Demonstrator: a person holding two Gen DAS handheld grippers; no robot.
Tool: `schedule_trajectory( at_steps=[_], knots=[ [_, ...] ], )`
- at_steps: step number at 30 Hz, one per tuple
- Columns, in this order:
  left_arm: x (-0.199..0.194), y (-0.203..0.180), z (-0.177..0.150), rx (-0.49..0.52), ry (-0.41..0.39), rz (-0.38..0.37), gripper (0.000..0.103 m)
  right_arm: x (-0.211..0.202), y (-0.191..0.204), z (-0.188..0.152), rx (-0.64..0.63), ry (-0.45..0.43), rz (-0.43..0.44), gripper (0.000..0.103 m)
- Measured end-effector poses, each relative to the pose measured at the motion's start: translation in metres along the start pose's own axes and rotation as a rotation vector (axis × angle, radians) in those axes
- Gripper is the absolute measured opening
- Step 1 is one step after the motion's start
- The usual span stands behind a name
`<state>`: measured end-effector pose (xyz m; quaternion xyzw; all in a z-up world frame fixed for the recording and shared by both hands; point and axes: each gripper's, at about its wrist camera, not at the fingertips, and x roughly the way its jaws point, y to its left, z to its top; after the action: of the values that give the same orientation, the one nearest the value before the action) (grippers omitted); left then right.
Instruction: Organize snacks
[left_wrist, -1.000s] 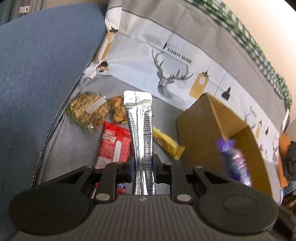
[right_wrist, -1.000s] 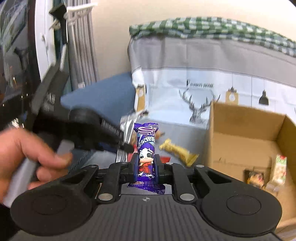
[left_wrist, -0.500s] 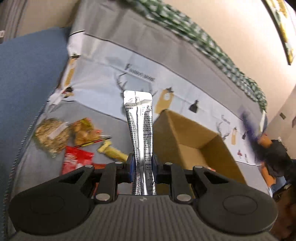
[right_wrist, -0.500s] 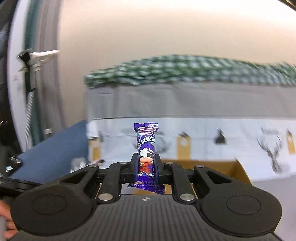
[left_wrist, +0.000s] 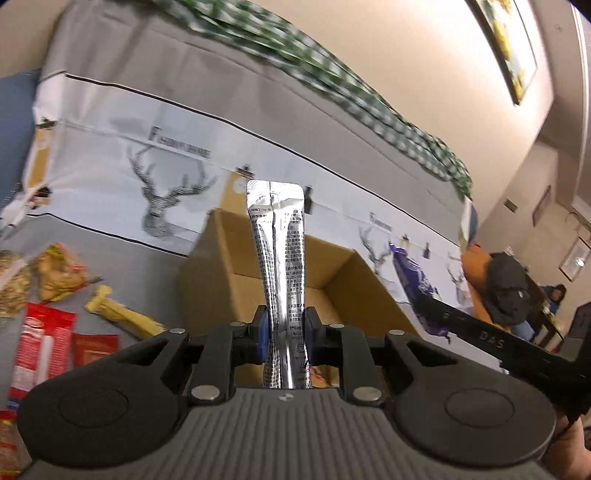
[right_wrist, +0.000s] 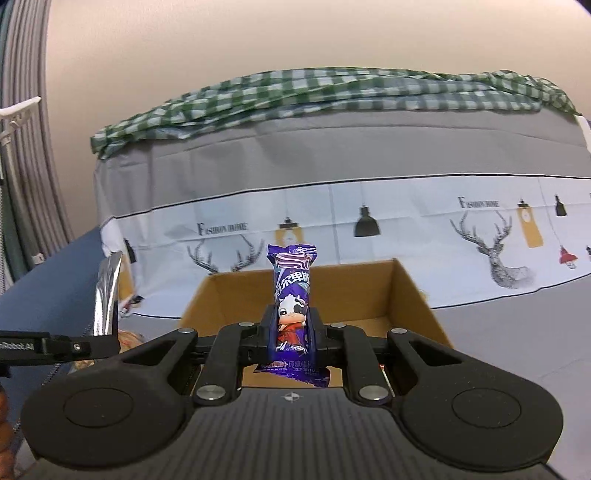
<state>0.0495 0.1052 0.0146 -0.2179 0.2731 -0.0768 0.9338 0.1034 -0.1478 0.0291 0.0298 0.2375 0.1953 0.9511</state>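
Observation:
My left gripper (left_wrist: 283, 332) is shut on a long silver foil sachet (left_wrist: 277, 243) and holds it upright above the near wall of an open cardboard box (left_wrist: 221, 266). My right gripper (right_wrist: 291, 332) is shut on a purple candy packet with a cartoon cow (right_wrist: 291, 288), held above the same box (right_wrist: 406, 295). The purple packet also shows in the left wrist view (left_wrist: 413, 277) at the right of the box. The silver sachet also shows in the right wrist view (right_wrist: 107, 295) at the left.
Loose snacks lie on the grey sofa seat left of the box: a yellow bar (left_wrist: 118, 314), a red packet (left_wrist: 40, 343), an orange bag (left_wrist: 59, 273). A deer-print cover (right_wrist: 369, 221) and green checked cloth (right_wrist: 332, 92) drape the sofa back.
Both grippers have swung toward the box with their packets. The left view now has the box centred; the right gripper has lowered and now looks into the box.

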Motion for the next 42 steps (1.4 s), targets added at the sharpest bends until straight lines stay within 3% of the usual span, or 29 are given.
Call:
schedule_trajectory(
  at_steps=[9, 42],
  knots=[
    [0.017, -0.013, -0.006, 0.015, 0.019, -0.034, 0.021, -0.006, -0.023, -0.004, 0.019, 0.007, -0.044, 0.016],
    [0.021, -0.016, -0.006, 0.005, 0.006, -0.070, 0.021, 0.006, -0.018, -0.001, 0.002, 0.023, -0.040, 0.016]
  ],
)
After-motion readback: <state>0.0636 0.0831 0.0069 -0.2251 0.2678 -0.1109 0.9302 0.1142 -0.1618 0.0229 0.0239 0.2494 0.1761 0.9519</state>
